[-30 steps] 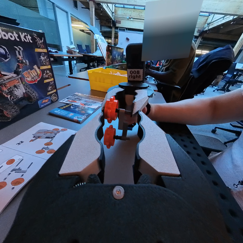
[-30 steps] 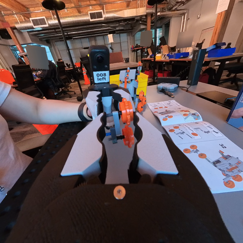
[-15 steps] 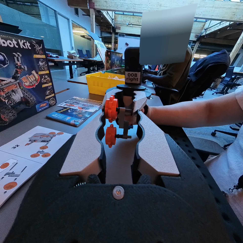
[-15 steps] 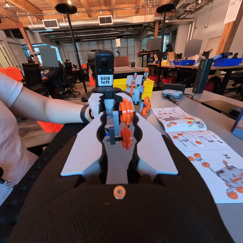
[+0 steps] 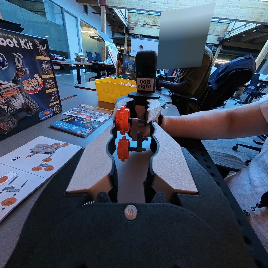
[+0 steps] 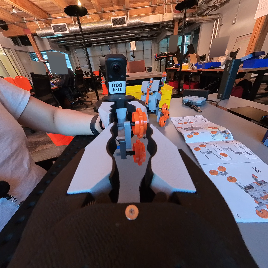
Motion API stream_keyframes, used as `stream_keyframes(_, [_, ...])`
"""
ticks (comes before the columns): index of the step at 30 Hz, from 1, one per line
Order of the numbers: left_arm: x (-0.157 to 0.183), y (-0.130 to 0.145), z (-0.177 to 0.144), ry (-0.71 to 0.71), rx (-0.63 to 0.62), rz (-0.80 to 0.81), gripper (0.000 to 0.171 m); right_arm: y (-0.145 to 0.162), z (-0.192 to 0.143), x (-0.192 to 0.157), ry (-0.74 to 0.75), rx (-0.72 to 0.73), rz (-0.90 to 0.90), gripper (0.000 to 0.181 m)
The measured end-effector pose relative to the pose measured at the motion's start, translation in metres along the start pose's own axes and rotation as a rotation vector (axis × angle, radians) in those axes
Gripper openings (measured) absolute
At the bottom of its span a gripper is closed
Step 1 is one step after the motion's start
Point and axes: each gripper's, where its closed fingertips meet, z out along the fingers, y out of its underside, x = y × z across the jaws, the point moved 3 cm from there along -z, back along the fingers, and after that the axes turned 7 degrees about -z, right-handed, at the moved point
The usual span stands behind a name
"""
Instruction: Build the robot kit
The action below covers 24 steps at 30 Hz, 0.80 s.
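Note:
A small assembly [image 5: 135, 130] of grey beams, black axles and two orange gear wheels hangs in the air between my two grippers, which face each other tip to tip. My left gripper [image 5: 132, 126] is shut across its upper part, with the upper wheel [image 5: 122, 119] against the left fingertip. The lower wheel [image 5: 123, 149] hangs free between the fingers. My right gripper [image 6: 130, 126] closes on the same assembly [image 6: 127, 133] from the other side, its upper wheel [image 6: 139, 122] by the right fingertip. Each gripper shows in the other's view, the right [image 5: 139, 107] and the left [image 6: 123, 111].
An open instruction booklet [image 6: 217, 152] lies on the grey table [image 6: 239, 130]. A partly built grey and orange model [image 6: 153, 95] stands before a yellow bin [image 5: 113, 89]. A kit box [image 5: 21, 87] stands upright beside closed booklets [image 5: 81, 121]. A grey controller [image 6: 194, 100] lies further back.
Both grippers have drifted slightly together with the assembly still between them. The jaw gaps and the hold look the same.

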Motion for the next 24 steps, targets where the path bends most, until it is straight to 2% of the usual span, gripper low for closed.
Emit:
stream_keyframes(20, [0.0016, -0.0009, 0.0002, -0.014, 0.003, 0.037, 0.044, -0.0005, -0.0003, -0.0012, -0.009, 0.005, -0.005, 0.039])
stream_keyframes(24, [-0.0052, -0.0006, 0.0002, -0.034, -0.012, 0.054, 0.047, 0.0022, 0.0004, 0.0047, 0.035, -0.039, -0.031, 0.04])
